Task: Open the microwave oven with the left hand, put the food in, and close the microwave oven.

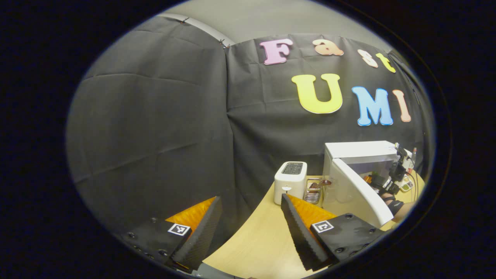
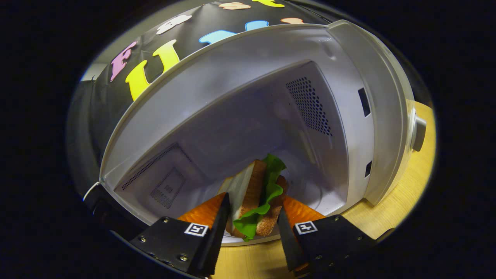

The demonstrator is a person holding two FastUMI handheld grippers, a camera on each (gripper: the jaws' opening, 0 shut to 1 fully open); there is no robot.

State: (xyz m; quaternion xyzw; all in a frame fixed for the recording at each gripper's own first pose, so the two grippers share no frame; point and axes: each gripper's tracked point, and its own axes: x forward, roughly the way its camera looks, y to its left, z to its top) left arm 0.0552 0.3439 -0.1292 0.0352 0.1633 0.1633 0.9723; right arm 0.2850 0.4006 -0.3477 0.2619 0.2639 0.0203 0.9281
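The white microwave [image 1: 360,152] stands on the table at the right with its door [image 1: 364,192] swung open. My left gripper [image 1: 251,198] hovers well to its left, open and holding nothing. In the right gripper view the microwave cavity [image 2: 248,131] gapes straight ahead. My right gripper [image 2: 252,205] is shut on a sandwich [image 2: 255,186] of toast and green lettuce, held on edge at the cavity's front lip. In the left gripper view the right gripper [image 1: 389,179], and the hand holding it, shows at the oven's opening.
A white toaster [image 1: 290,180] stands left of the microwave, and a small wire rack [image 1: 313,190] with a utensil sits between them. The wooden table [image 1: 263,236] runs under my left fingers. The microwave's knob [image 2: 418,131] juts out on its right panel.
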